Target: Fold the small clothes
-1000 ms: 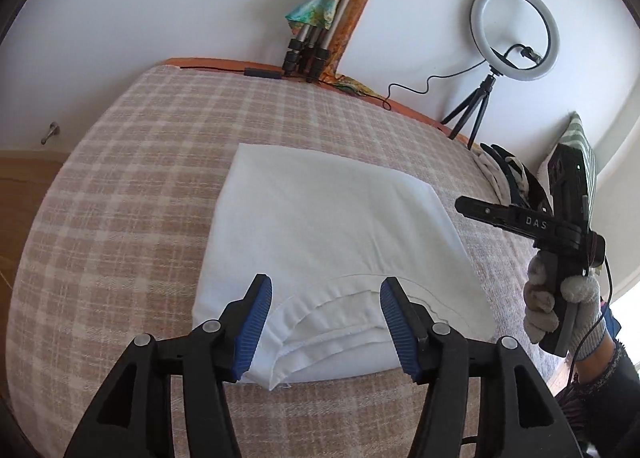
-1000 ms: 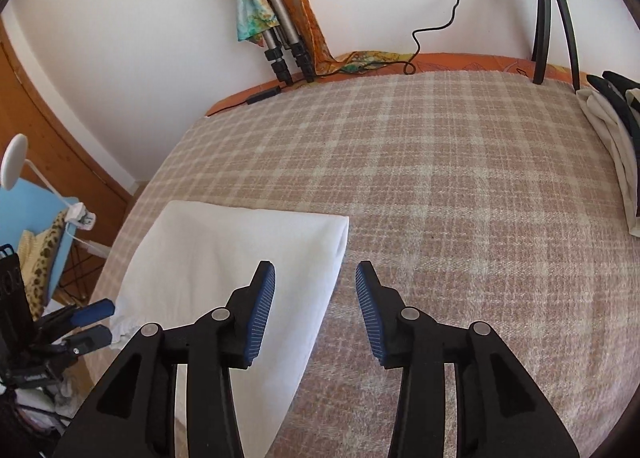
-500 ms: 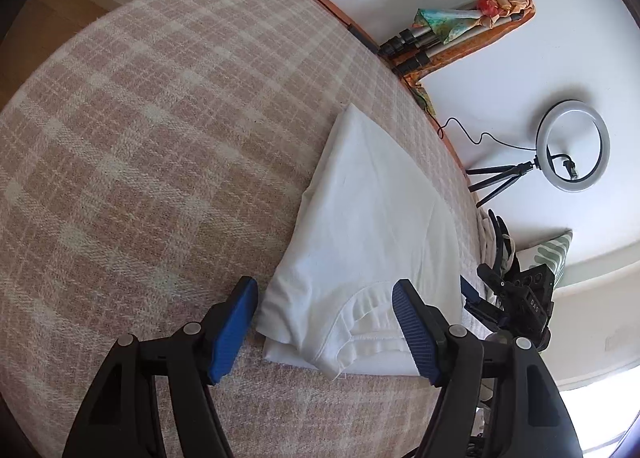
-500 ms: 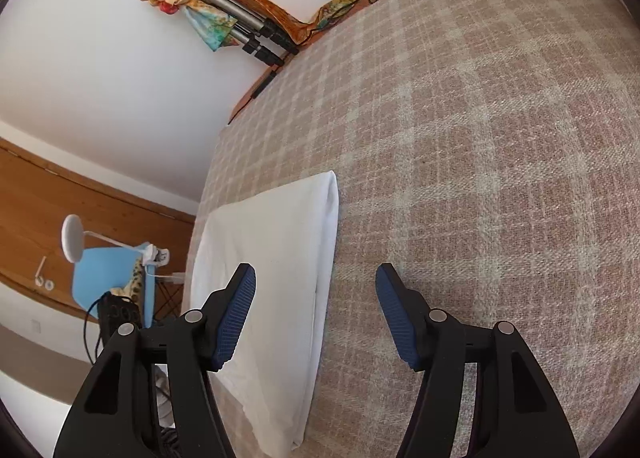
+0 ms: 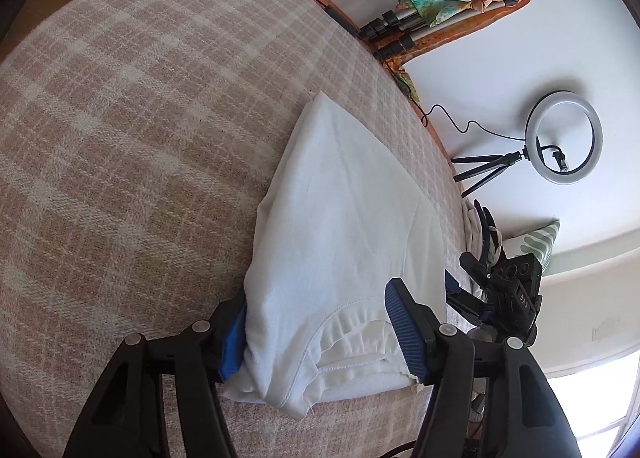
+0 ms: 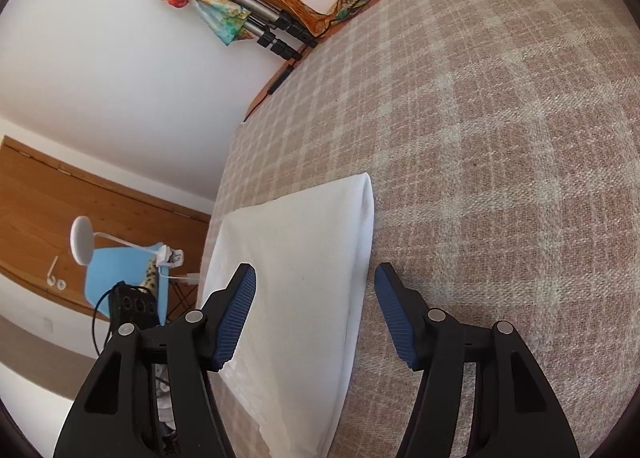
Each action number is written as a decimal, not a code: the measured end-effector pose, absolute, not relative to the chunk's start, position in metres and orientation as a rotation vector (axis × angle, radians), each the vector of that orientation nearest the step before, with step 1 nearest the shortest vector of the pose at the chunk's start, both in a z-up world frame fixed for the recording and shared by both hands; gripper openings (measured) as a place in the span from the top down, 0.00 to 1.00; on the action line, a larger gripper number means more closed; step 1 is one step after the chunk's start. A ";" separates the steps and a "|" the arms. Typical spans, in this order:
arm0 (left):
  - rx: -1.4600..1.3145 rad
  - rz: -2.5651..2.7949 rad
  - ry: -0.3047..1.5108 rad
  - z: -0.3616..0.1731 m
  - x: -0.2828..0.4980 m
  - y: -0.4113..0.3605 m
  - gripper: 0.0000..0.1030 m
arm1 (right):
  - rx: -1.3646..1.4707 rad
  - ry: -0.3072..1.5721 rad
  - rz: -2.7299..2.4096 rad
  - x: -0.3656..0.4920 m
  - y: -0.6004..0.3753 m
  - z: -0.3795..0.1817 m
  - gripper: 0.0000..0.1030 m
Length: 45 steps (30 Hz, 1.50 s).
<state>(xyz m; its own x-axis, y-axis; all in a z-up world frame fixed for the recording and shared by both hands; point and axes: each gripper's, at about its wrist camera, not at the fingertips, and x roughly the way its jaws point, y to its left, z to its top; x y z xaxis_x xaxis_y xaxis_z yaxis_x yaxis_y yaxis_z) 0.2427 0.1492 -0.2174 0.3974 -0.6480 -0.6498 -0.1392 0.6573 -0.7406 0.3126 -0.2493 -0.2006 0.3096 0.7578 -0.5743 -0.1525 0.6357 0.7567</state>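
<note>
The white shirt [image 5: 344, 225] lies on the plaid bed [image 5: 132, 145], already folded into a long panel with its collar end nearest the left gripper [image 5: 320, 334]. That gripper straddles the collar end with its fingers spread: one blue pad [image 5: 234, 342] sits low against the shirt's outer edge, seemingly tucked under it, and the other stands over the neckline; its jaws have just closed a little, yet nothing shows the cloth pinched. The right gripper [image 6: 314, 314] hovers at the opposite long edge, fingers spread, one over the cloth and one over bare blanket, the folded edge running between them without either pad pressing it. This looks like the set-up for the next fold: both grippers taking hold of the collar end. What it calls for, I judge, is each gripper closing on all layers at its edge, then both lifting together and carrying that end toward the far hem, evenly, so the layers do not slide apart.
</note>
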 end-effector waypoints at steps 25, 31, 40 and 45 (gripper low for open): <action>-0.580 -0.383 0.993 -0.165 0.233 0.104 0.93 | 0.475 1.067 0.606 0.297 -0.214 -0.164 0.94; -0.575 -0.431 0.977 -0.153 0.234 0.083 0.93 | 0.460 1.026 0.590 0.288 -0.222 -0.144 0.94; -0.546 -0.516 0.969 -0.140 0.237 0.029 0.93 | 0.466 0.934 0.524 0.277 -0.268 -0.108 0.94; -0.484 -0.572 0.958 -0.130 0.245 -0.016 0.93 | 0.472 0.878 0.485 0.270 -0.302 -0.090 0.97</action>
<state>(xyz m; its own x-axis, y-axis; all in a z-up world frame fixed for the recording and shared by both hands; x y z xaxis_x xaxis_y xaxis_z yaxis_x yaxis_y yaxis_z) 0.2447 -0.0162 -0.1301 0.4507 -0.6460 -0.6161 0.2365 0.7519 -0.6154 0.2699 -0.3024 -0.0903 0.5464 0.5786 -0.6055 -0.2050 0.7934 0.5731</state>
